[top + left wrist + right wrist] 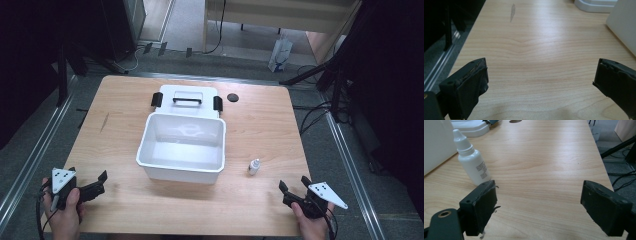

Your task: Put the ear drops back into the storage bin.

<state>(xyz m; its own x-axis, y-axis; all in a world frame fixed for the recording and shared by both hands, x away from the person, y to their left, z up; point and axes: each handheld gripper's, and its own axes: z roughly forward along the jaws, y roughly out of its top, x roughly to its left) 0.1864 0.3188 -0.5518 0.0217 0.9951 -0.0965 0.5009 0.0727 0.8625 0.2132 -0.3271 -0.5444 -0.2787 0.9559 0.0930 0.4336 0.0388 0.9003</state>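
Observation:
A white open box (182, 147) stands mid-table; its wall edges the left gripper view (624, 25) and the right gripper view (436, 145). Behind it lies its lid (187, 100) with a black handle and latches. A small white dropper bottle (254, 166) stands upright just right of the box, and close ahead of my right gripper's left jaw (472, 162). My left gripper (87, 173) is open over bare wood near the front left corner (540, 77). My right gripper (293, 182) is open near the front right (539, 195), holding nothing.
A black round disc (232, 97) lies on the wooden table (125, 105) right of the lid. The table's edges drop to grey floor with metal rails, stands and cables on both sides. A white bag (280, 52) stands on the floor beyond.

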